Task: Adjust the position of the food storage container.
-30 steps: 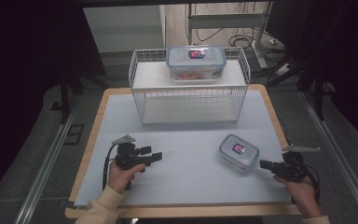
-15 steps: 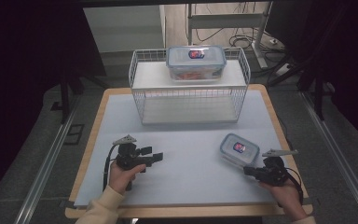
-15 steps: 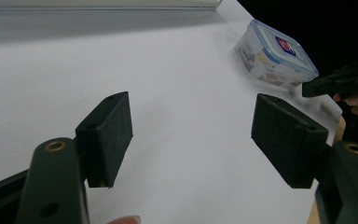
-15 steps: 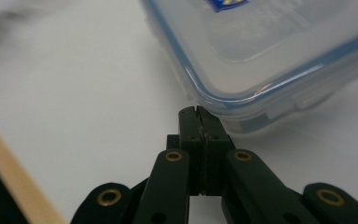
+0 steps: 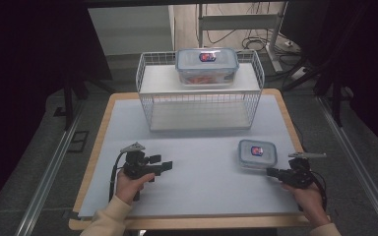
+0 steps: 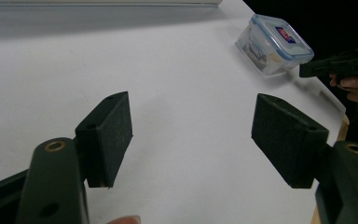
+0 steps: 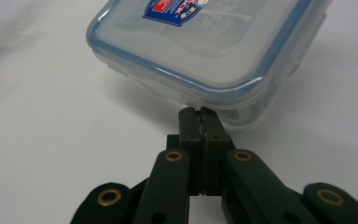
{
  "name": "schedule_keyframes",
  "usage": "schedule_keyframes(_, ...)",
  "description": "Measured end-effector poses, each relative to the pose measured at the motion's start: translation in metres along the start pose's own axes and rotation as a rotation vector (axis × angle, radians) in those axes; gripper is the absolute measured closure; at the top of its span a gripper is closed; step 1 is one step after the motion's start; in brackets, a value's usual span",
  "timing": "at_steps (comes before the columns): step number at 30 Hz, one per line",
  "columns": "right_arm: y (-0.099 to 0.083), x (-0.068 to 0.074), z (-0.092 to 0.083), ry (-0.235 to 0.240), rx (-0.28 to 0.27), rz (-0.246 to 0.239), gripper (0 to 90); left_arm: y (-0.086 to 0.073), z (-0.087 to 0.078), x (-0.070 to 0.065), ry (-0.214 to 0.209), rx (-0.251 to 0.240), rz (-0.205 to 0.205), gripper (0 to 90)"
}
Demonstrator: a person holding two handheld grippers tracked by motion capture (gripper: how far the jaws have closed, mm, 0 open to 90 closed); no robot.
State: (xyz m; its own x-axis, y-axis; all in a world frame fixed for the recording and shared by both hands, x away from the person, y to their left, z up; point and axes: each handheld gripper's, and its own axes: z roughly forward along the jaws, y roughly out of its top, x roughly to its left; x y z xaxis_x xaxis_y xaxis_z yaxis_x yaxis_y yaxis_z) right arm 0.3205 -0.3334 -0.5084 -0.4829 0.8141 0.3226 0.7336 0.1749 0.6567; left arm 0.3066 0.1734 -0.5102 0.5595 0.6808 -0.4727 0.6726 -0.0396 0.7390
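Note:
A small clear container [image 5: 257, 153] with a blue-rimmed lid and a red label lies on the white table at the right. My right gripper [image 5: 271, 172] is shut, its tips right at the container's near edge. In the right gripper view the closed jaw tips [image 7: 198, 112] sit against the underside of the lid's lip on the container [image 7: 205, 46]; whether they pinch it is unclear. My left gripper [image 5: 163, 163] rests at the table's left front, open and holding nothing. In the left gripper view the open gripper [image 6: 193, 135] faces bare table, with the container [image 6: 275, 44] and the right gripper [image 6: 310, 70] far off.
A white wire rack [image 5: 200, 105] stands at the back of the table [image 5: 197, 191]. A larger clear container [image 5: 206, 65] with a blue-rimmed lid sits on its top shelf. Dark floor, metal rails and cables surround the table.
My right hand has moved left from the table's right edge, bringing the shut gripper up to the small container. The left gripper has stayed put.

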Motion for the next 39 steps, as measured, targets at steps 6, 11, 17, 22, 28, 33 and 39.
schedule_keyframes(6, 0.001, -0.019, -0.02, -0.048, -0.041, 0.049, 89.5, 0.0, -0.001, 0.001, -0.001, -0.004, -0.006, 28.7)
schedule_keyframes(11, 0.016, -0.03, -0.021, -0.069, -0.074, 0.06, 89.4, 0.0, 0.0, 0.001, 0.001, -0.003, -0.008, 28.8)
schedule_keyframes(17, 0.039, -0.045, -0.005, -0.094, -0.065, 0.08, 89.4, 0.0, -0.001, 0.002, 0.007, -0.007, -0.009, 28.8)
schedule_keyframes(22, 0.05, -0.046, 0.008, -0.109, -0.018, 0.066, 89.5, 0.0, -0.001, 0.003, 0.009, -0.006, -0.011, 28.8)
schedule_keyframes(28, 0.057, -0.038, 0.015, -0.099, -0.013, 0.043, 89.5, 0.0, -0.001, 0.003, 0.011, -0.006, -0.012, 28.8)
schedule_keyframes(33, 0.064, -0.023, 0.031, -0.072, 0.01, 0.009, 89.5, 0.0, -0.001, 0.004, 0.014, -0.005, -0.014, 28.8)
schedule_keyframes(39, 0.067, 0.003, 0.05, -0.032, 0.039, -0.046, 89.5, -0.001, 0.0, 0.006, 0.019, -0.003, -0.02, 28.9)
